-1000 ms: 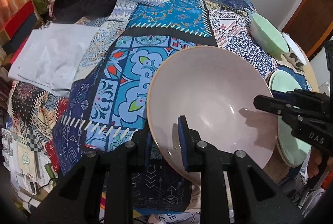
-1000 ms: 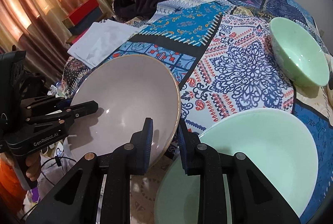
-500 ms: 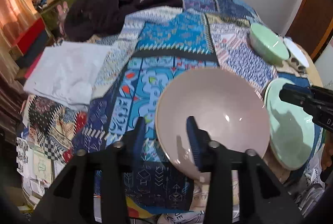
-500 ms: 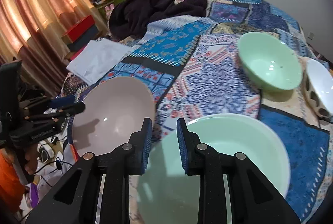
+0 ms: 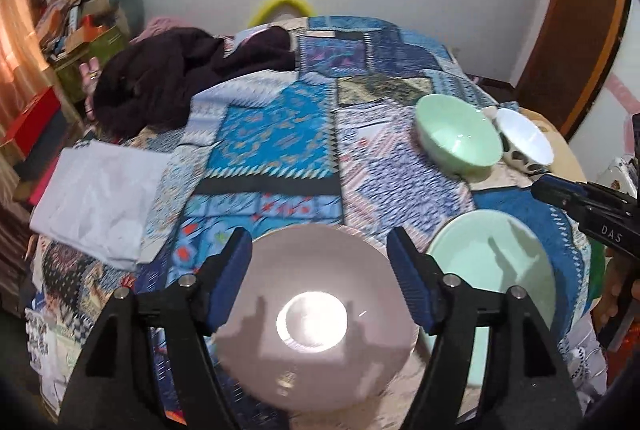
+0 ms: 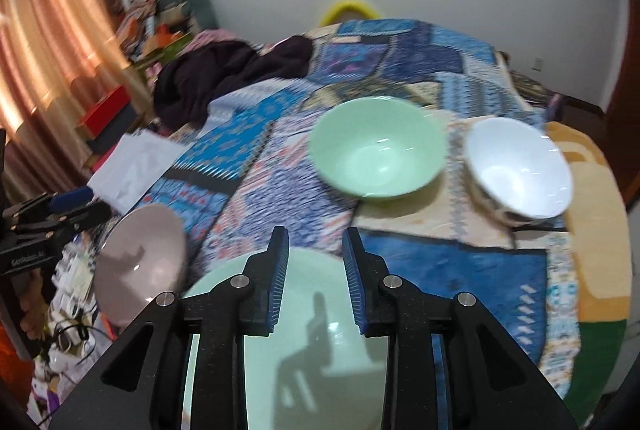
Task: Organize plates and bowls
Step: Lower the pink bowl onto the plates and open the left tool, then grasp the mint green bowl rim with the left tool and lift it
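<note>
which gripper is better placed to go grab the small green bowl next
Right, probably. The right gripper is open and empty, and the small green bowl lies just ahead of it. The left gripper hangs over the pink bowl, with the green bowl far off to its right.

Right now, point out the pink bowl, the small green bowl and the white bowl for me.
pink bowl (image 5: pixel 316 294): left wrist view, on its inner wall above the bright glare.
small green bowl (image 6: pixel 378 154): right wrist view, on the inside, near the bottom.
white bowl (image 6: pixel 518 166): right wrist view, on the white inner surface.
</note>
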{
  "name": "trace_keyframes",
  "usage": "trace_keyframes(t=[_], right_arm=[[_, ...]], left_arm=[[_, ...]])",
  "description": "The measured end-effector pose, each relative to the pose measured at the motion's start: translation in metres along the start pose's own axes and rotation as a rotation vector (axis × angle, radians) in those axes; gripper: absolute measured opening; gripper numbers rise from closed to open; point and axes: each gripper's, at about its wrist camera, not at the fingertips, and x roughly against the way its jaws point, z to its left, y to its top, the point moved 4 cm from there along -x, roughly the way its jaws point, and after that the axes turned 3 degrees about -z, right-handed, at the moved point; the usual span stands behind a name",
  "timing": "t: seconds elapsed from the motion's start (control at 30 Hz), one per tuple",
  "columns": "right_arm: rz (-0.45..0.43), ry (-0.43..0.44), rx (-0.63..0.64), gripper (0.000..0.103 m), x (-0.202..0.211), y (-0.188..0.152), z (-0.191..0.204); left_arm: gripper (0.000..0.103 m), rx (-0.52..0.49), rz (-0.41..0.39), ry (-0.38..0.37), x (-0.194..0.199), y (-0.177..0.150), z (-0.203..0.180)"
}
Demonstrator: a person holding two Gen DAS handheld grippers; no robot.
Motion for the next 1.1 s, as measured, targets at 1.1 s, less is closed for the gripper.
trace_keyframes(t=[1.1], right_arm=[[0.056, -0.037, -0.109, 0.035, -0.086, 0.028, -0.081]], left_arm=[[0.063, -0.123, 0.132, -0.146, -0.170, 0.087, -0.109]])
